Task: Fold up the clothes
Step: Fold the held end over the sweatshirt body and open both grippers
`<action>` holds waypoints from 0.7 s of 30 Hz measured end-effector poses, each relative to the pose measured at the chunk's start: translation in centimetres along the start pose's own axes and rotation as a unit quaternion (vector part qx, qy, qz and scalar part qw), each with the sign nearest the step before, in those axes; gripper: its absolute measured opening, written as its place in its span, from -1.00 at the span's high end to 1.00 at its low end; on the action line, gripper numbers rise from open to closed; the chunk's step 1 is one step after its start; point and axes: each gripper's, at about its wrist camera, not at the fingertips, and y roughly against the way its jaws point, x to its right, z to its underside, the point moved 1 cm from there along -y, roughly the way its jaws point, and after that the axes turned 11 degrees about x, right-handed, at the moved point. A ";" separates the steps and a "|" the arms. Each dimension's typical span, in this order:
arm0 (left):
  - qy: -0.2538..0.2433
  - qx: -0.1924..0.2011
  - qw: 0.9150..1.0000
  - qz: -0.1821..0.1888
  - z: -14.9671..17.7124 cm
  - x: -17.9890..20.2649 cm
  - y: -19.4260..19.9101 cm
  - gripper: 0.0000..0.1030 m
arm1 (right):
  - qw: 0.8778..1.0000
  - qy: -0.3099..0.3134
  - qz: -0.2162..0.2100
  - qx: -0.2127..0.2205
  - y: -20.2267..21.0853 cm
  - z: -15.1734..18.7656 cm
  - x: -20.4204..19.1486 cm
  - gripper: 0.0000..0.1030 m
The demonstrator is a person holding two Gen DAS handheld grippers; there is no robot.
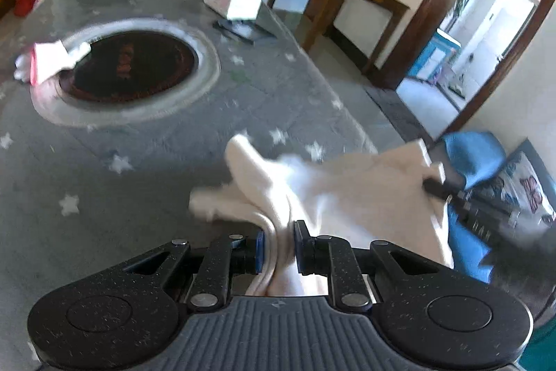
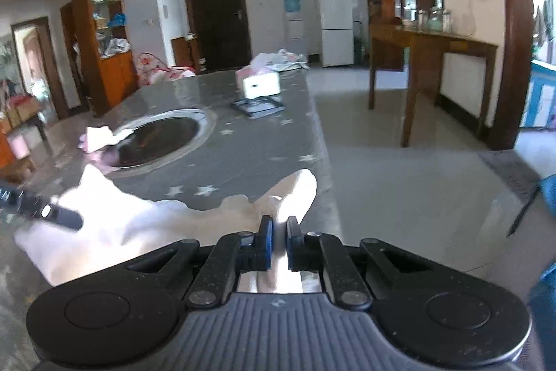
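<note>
garment: cream/white cloth (image 1: 347, 193), held up over near edge of the bench (image 1: 173, 145), stretched between both grippers. Motion-blurred, can't tell what type of clothing.
left hand-held gripper (image 1: 279, 246): clamped on a bunched fold of the cloth, fabric runs down between the blue pads. In right wrist view it shows as a dark bar (image 2: 52, 214) at the cloth's left end.
right hand-held gripper (image 2: 279, 244): pinched on a cloth edge, pads nearly touching w/ thin fabric between. In left wrist view it's the dark bar (image 1: 438, 188) at the cloth's far right corner.
cloth shape: sags in the middle btwn the two grips; a pointed flap sticks up past each gripper.
bench cover: grey w/ white stars, glossy.
bench centre: round dark inset (image 1: 132, 65) w/ pale ring around it.
pink/white item (image 1: 48, 61): folded, lies on the ring's left rim, well apart from the held cloth.
far end of bench: white box (image 1: 236, 0), dark flat tray (image 1: 243, 30) just beside it on the near side, more pale stuff behind.
room: wooden side table (image 2: 431, 58) right of bench, white fridge (image 2: 335, 21) at back wall, dark door (image 2: 217, 13).
blue fabric (image 1: 469, 159): right of cloth in left wrist view, off the bench.
</note>
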 end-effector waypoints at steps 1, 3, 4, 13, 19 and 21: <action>0.000 -0.008 1.000 0.000 0.4 -0.1 -0.4 0.63 | 1.000 0.004 0.006 -0.006 -0.1 0.2 0.3 0.87; 0.010 -0.023 1.000 -0.001 1.2 -0.4 -1.1 0.63 | 1.000 0.012 0.018 -0.018 -0.3 0.5 0.8 0.87; 0.015 -0.030 0.999 -0.001 1.5 -0.6 -1.4 0.63 | 0.999 0.015 0.024 -0.024 -0.4 0.7 1.1 0.86; 0.011 -0.042 0.999 -0.006 3.1 -1.9 -2.1 0.49 | 0.998 -0.012 0.032 -0.045 -0.4 2.9 2.4 0.49; 0.003 -0.046 0.999 0.007 3.6 -1.9 -1.8 0.57 | 0.998 0.004 0.013 -0.067 0.4 4.7 1.6 0.37; -0.001 -0.050 0.999 0.013 3.8 -2.0 -1.6 0.58 | 0.998 0.005 0.006 -0.069 0.7 5.0 1.7 0.37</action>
